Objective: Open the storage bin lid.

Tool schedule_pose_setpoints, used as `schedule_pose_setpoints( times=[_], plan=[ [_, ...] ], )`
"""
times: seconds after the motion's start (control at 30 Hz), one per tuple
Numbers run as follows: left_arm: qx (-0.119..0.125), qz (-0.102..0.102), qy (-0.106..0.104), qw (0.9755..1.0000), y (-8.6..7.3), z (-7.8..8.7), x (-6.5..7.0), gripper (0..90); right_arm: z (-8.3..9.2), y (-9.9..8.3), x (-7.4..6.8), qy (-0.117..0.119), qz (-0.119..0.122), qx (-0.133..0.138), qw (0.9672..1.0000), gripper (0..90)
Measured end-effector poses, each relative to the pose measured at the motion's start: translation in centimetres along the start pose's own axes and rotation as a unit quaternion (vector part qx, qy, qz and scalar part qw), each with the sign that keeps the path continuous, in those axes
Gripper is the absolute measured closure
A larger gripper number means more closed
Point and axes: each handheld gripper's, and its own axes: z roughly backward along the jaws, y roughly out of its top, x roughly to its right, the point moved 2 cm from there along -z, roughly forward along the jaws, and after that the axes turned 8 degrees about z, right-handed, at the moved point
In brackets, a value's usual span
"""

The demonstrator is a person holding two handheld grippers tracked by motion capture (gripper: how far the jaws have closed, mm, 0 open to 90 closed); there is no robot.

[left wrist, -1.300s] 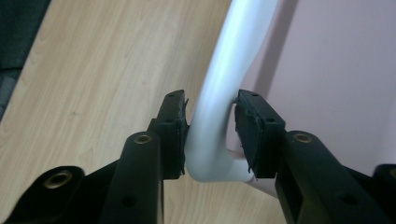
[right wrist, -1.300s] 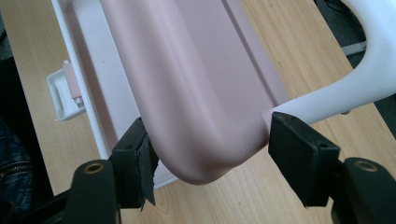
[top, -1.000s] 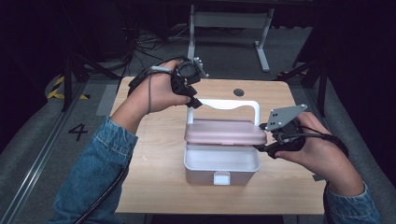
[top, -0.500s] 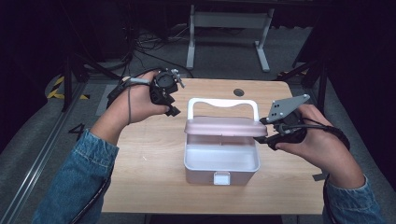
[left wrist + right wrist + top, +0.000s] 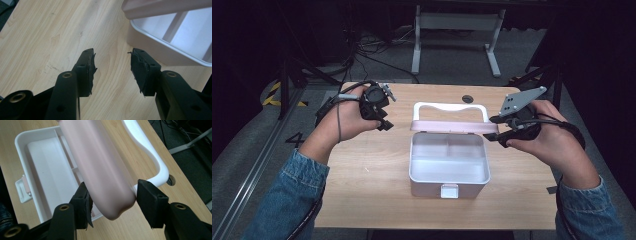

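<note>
High view is showing one box point(image 5: 449, 172), its lid point(image 5: 452, 125) being clamped by the right gripper point(image 5: 493, 127); the left gripper point(image 5: 384, 120) is hanging apart.

pink lid point(image 5: 455, 125) swung open, left tool point(image 5: 382, 119) withdrawn

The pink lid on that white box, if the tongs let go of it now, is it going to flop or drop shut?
The pink lid looks like rigid moulded plastic, so it probably won't flop. It stands up off the white box, with the right tongs closed on its corner, so released it would likely swing one way. Its smooth surface may slip.
</note>
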Motion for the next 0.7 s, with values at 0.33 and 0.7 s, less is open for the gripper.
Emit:
schedule_pose_setpoints(
  times=[0.33, 0.7],
  plan=[
    [0.003, 0.009, -0.006, 0.9999, -1.1, -0.1, -0.5, 55.1, 0.0, 0.4, 1.5, -0.004, -0.017, 0.009, 0.9998, 52.5],
    [0.001, 0.019, -0.017, 0.9997, -2.6, -1.3, -0.6, 55.2, -0.5, 1.1, 3.2, 0.005, -0.026, -0.027, 0.9993, 57.2]
  ],
)
